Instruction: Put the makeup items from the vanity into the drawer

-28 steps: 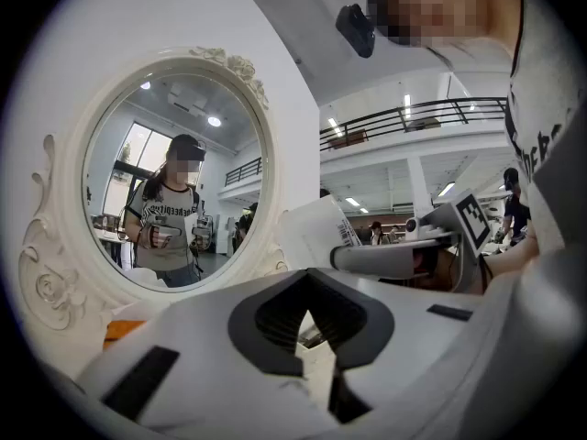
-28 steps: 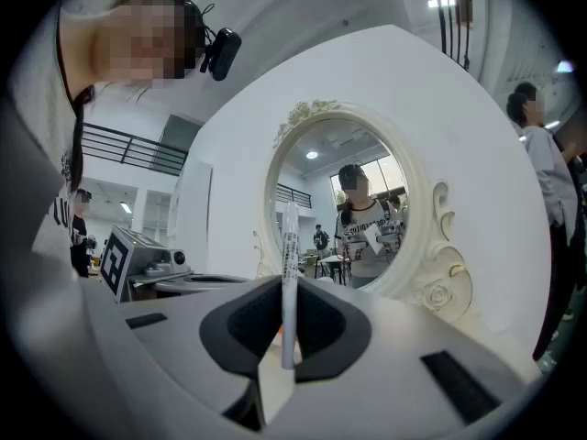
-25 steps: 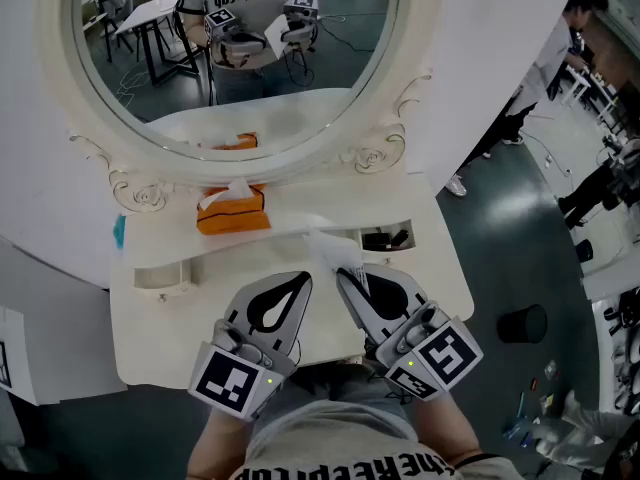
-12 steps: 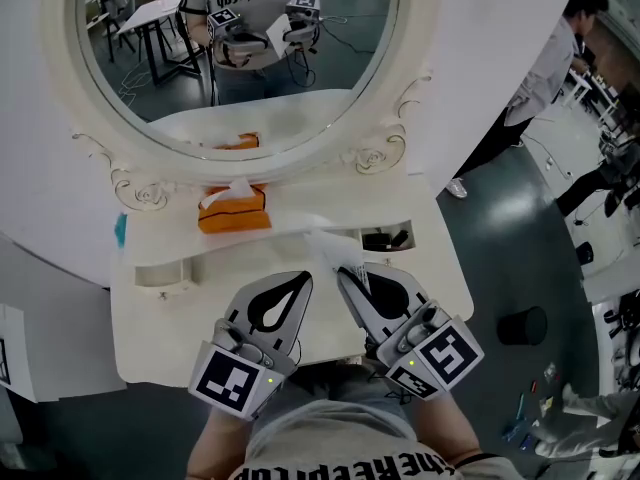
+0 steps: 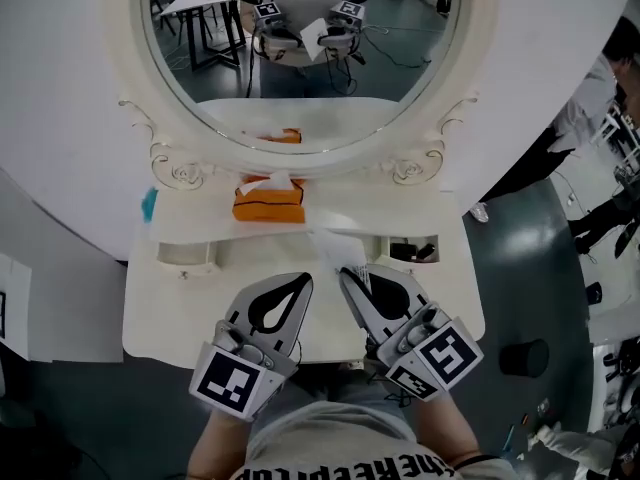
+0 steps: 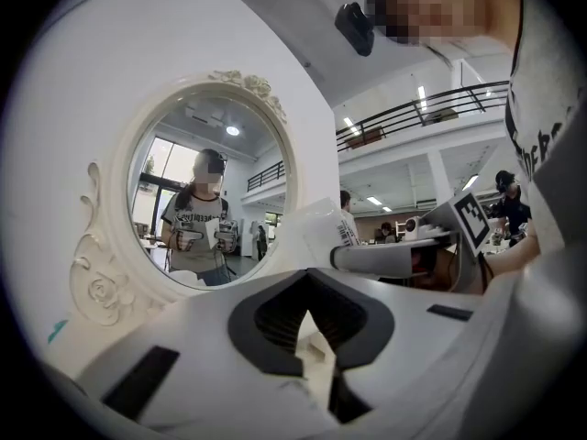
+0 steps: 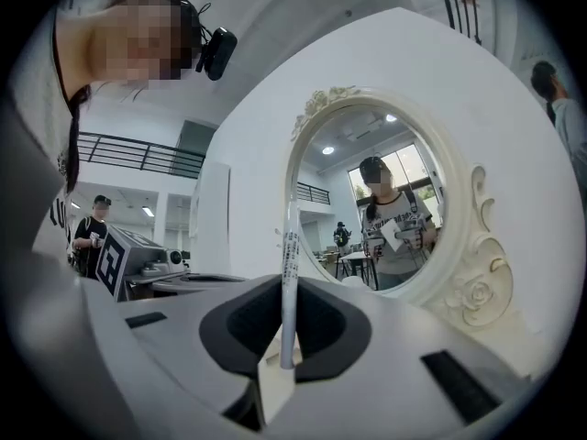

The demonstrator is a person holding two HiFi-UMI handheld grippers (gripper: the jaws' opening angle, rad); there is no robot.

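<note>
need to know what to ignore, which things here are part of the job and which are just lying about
Job: white packet held in the right gripper; open drawer; vanity top.
Lying about: orange tissue box; mirror.

A big oval mirror in a cream carved frame stands against a plain white wall panel. Just below the mirror runs the cream vanity surface. Right of the mirror the floor is dark grey, with a round black object on it. The mirror's glass reflects tables. Beyond the mirror, high up, a balcony railing runs under bright ceiling lights.
</note>
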